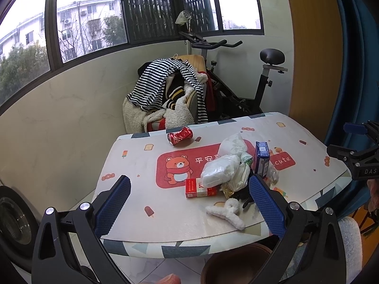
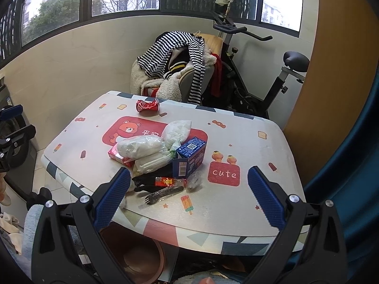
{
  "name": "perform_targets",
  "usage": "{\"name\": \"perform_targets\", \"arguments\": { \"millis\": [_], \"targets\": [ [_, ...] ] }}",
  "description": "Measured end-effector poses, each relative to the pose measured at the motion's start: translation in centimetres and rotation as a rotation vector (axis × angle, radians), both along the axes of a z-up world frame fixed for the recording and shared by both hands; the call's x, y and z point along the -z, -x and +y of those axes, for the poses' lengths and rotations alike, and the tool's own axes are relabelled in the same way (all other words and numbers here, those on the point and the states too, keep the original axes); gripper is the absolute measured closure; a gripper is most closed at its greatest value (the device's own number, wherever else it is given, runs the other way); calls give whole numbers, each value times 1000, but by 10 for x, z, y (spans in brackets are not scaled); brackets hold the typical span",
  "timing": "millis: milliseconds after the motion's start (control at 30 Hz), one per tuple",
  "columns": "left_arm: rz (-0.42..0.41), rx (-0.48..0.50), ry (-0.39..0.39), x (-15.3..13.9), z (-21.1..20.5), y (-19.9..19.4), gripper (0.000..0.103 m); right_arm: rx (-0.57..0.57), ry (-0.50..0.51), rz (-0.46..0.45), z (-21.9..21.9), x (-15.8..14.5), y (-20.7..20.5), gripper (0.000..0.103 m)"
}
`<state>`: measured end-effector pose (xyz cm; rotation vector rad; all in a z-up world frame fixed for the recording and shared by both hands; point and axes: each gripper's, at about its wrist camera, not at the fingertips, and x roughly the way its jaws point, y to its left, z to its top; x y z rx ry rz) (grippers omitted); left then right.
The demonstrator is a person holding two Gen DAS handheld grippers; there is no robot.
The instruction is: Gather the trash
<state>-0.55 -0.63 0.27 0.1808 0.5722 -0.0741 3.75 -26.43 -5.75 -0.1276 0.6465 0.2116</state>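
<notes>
- Left gripper [image 1: 189, 189]: jaws spread wide, nothing held, poised above the near table [image 1: 132, 165] edge.
- Right gripper [image 2: 189, 184]: jaws likewise wide apart and empty.
- Just past the left gripper's right finger: white hair claw [image 1: 227, 210], red carton [image 1: 199, 188], plastic bags [image 1: 225, 165].
- Beyond the right gripper's left finger: plastic fork [image 2: 161, 195], blue box [image 2: 190, 156].
- Farthest, at the far table edge: crushed red can [image 1: 180, 136].
- Behind the table: clothes-laden chair [image 1: 170, 90], exercise bike [image 1: 260, 80].
</notes>
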Motion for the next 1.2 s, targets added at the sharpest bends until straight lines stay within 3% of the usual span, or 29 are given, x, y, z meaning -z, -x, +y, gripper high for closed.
{"name": "perform_targets", "arguments": {
  "millis": [1200],
  "targets": [
    [6,12,2,-2,0,-1,5,14,-1,0,-8,0,0,5]
  ]
}}
